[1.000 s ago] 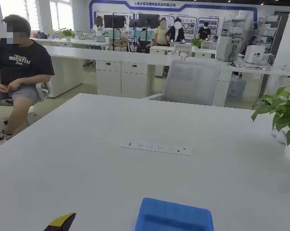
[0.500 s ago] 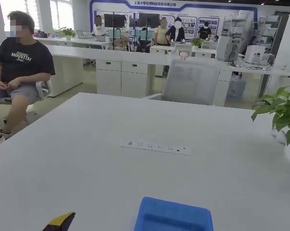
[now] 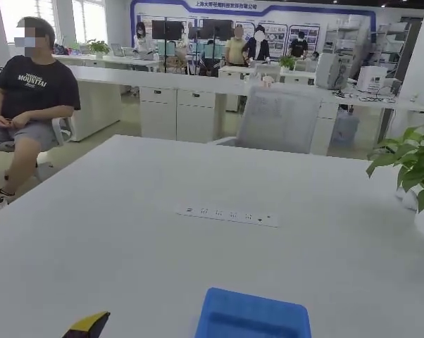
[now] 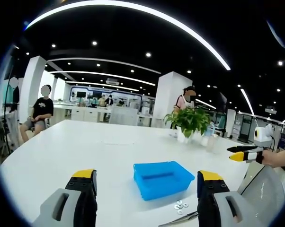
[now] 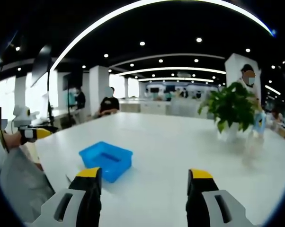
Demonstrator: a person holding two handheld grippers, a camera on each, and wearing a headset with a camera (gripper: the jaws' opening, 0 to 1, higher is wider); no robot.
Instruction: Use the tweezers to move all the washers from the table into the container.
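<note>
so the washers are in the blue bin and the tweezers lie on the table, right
No: the washers lie on the table just outside the bin, as the left gripper view shows. The tweezers do lie on the table.

The left gripper [image 4: 146, 175] and right gripper [image 5: 144, 173] have grey bodies, black jaws (yellow-tipped).
</note>
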